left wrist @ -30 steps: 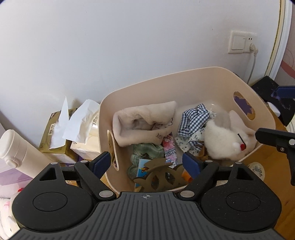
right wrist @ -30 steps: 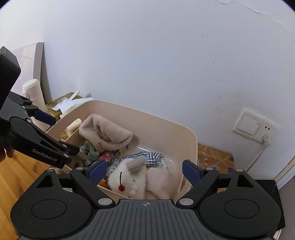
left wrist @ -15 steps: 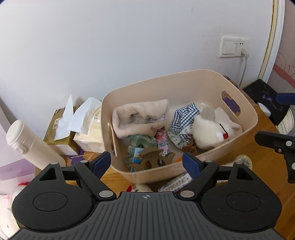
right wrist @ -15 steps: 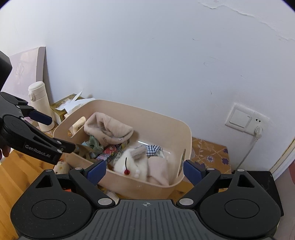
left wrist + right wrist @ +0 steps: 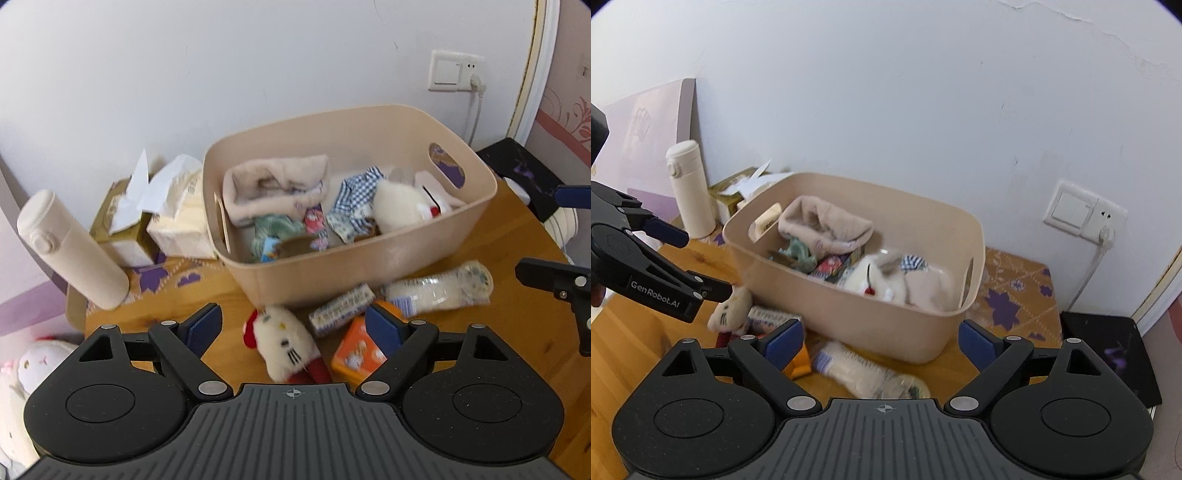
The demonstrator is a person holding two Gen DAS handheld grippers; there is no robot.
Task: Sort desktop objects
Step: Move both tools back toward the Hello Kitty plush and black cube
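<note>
A beige plastic bin [image 5: 369, 273] stands on the wooden desk and holds a folded beige cloth [image 5: 275, 184], a checked cloth [image 5: 354, 195], a white plush [image 5: 400, 203] and small packets. In front of it lie a white cat plush [image 5: 286, 343], an orange box [image 5: 356, 350], a small patterned box [image 5: 341, 304] and a clear-wrapped roll [image 5: 439, 288]. My left gripper [image 5: 295, 326] is open and empty above the cat plush. My right gripper [image 5: 884, 341] is open and empty over the roll [image 5: 871, 376], near the bin's front wall [image 5: 871, 317].
A cream flask [image 5: 70, 251] and two tissue packs [image 5: 155, 218] stand left of the bin. A purple-patterned mat [image 5: 1012, 288] lies to its right, beside a black object [image 5: 1112, 354]. A wall socket with a plugged cable [image 5: 1086, 214] is behind. The desk edge is at left.
Both grippers have drawn back and up from the bin. The items on the desk in front of the bin have come into view. Both stay open.
</note>
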